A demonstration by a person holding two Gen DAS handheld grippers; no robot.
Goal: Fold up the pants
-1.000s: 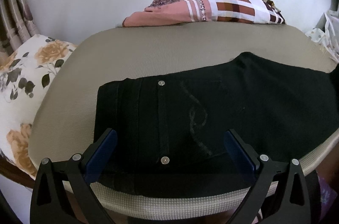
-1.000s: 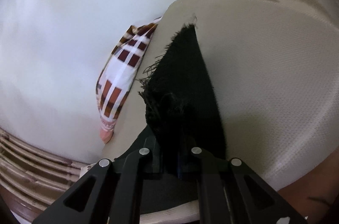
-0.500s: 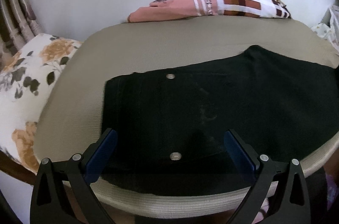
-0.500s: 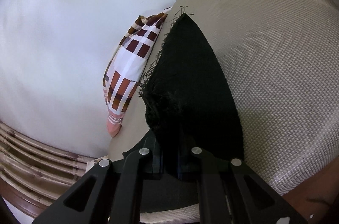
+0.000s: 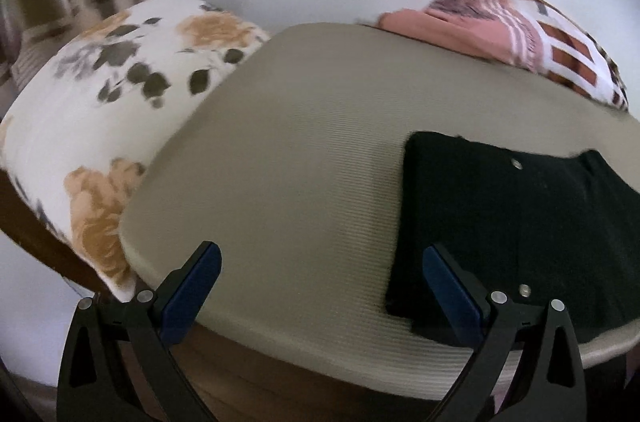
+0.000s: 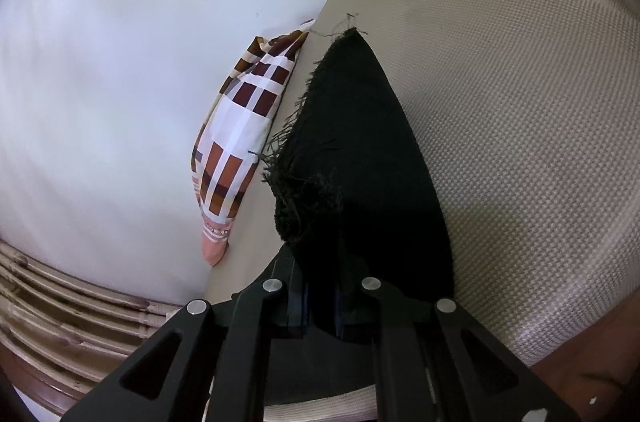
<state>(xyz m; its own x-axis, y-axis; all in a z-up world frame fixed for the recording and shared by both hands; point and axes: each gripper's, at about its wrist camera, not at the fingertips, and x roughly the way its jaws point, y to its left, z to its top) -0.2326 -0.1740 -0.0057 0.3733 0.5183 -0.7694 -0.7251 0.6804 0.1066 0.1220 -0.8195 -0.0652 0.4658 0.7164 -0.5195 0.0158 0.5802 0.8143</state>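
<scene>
Two blue-padded fingers [image 5: 192, 288] of your left hand-held gripper [image 5: 320, 294] stand wide apart in the left wrist view, with nothing between them; they hover over the near edge of the beige ribbed cushion [image 5: 304, 150]. The black pants [image 5: 516, 234] lie flat on that cushion to the right, their squared end facing the middle of the cushion, and your right-side finger overlaps their near corner in the picture; whether it touches the cloth you cannot tell. Two small metal studs show on the pants, one near the far edge and one near the front. A floral pillow [image 5: 100, 126] sits against the cushion's left side, and a pink and brown checked cloth [image 5: 520, 34] lies at its far right edge by the white wall. In the right wrist view, your right hand-held gripper [image 6: 320, 306] is clamped on the pants [image 6: 360, 158], the black fabric running from between the closed fingers up across the beige cushion [image 6: 520, 102] to a frayed hem with loose threads. The checked cloth [image 6: 240, 142] lies just left of that hem, off the cushion's edge.
</scene>
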